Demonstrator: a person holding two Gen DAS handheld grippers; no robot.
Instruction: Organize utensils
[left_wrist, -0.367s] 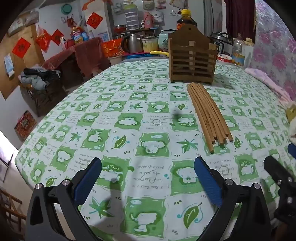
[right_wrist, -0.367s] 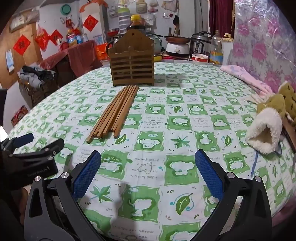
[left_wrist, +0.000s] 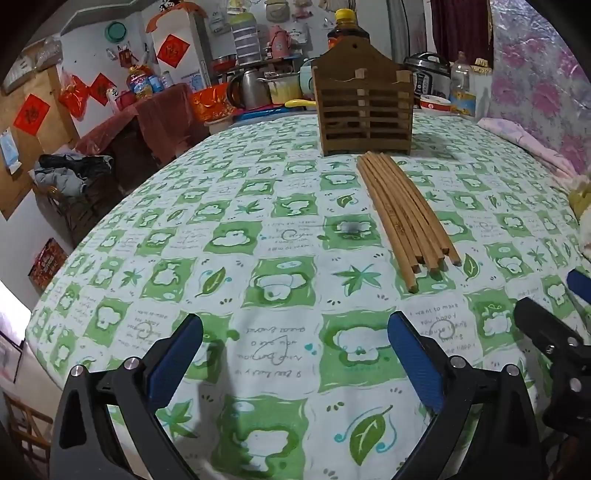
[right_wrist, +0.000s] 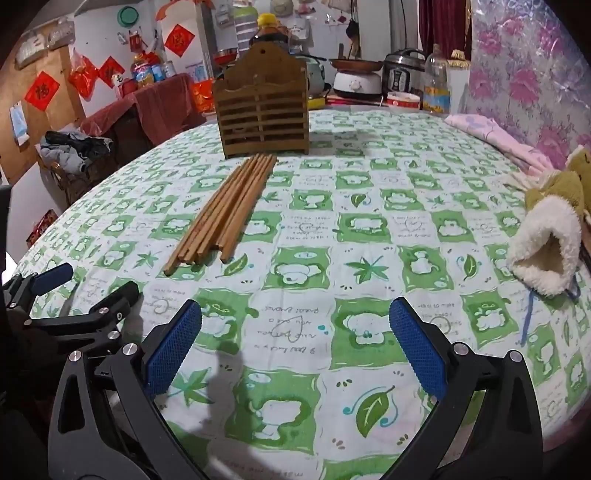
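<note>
- A bunch of wooden chopsticks (left_wrist: 404, 218) is laid flat on the green tablecloth (left_wrist: 221, 236), its far ends just in front of the wooden holder (left_wrist: 364, 110).
- The left gripper (left_wrist: 295, 354) is held wide open, and nothing is held in it.
- The right gripper (right_wrist: 295, 343) is held wide open too, with nothing in it.
- A fluffy slipper (right_wrist: 546, 243) is seen far right of the holder (right_wrist: 264, 110).
</note>
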